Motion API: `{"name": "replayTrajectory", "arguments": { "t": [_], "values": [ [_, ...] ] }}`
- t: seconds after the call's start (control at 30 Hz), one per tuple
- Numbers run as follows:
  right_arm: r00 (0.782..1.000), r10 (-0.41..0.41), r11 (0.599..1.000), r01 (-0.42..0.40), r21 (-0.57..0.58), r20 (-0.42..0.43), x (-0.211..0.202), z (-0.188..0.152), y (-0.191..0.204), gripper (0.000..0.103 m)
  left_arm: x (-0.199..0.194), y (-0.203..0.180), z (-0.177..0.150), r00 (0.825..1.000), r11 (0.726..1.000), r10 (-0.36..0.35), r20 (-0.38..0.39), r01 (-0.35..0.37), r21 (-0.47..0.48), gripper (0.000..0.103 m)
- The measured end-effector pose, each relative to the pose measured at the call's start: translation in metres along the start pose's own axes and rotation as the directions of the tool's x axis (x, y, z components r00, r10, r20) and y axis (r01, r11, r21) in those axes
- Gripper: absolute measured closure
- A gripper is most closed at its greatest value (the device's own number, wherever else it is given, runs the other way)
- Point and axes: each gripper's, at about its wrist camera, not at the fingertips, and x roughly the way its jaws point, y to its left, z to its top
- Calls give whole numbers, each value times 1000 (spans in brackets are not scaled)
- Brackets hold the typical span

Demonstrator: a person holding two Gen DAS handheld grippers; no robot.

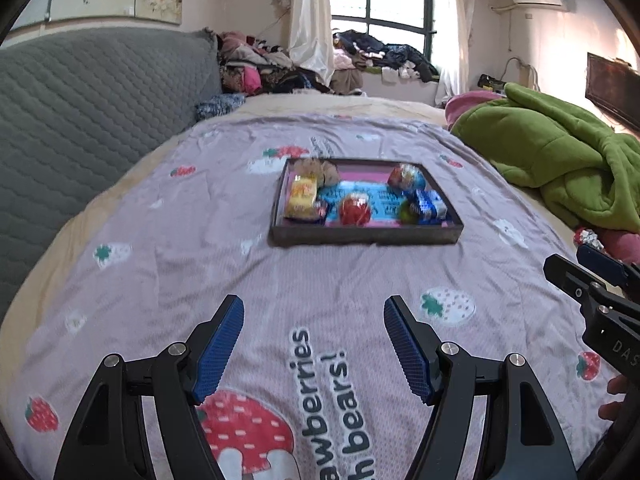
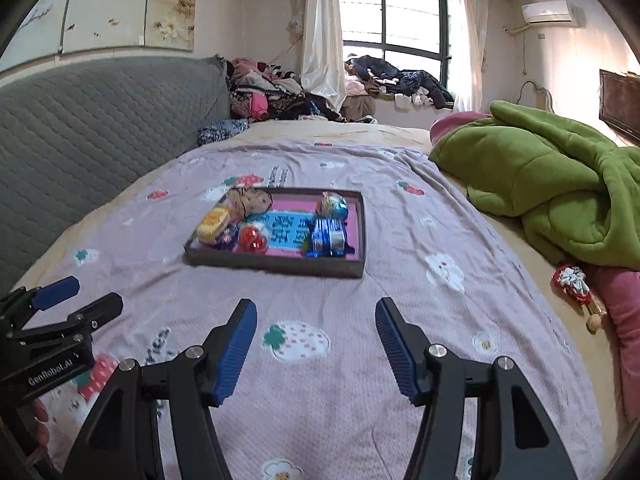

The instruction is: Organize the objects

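A dark shallow tray (image 1: 364,236) (image 2: 276,266) lies on the bed's strawberry-print sheet. In it are a yellow packet (image 1: 303,197) (image 2: 213,223), a red round snack (image 1: 354,209) (image 2: 253,239), a blue packet (image 1: 430,206) (image 2: 329,235), a colourful ball (image 1: 406,176) (image 2: 332,204) and a brownish bag (image 1: 318,170) (image 2: 250,200). My left gripper (image 1: 314,308) is open and empty, well short of the tray. My right gripper (image 2: 316,310) is open and empty, also short of the tray. Each gripper shows at the edge of the other's view.
A green blanket (image 1: 560,152) (image 2: 560,184) is heaped at the right. A red and white wrapped item (image 2: 572,284) lies beside a pink pillow (image 2: 624,320). A grey quilted headboard (image 1: 80,112) stands on the left. Clothes are piled by the window (image 2: 392,80).
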Motion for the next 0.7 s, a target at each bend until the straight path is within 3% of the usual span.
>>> {"name": "replayTrajectory", "arguments": {
  "t": [0.7],
  "values": [
    [997, 39, 999, -37, 22, -64, 43, -47, -9, 42, 47, -4, -42, 998, 1000, 29, -60, -29, 8, 29]
  ]
}}
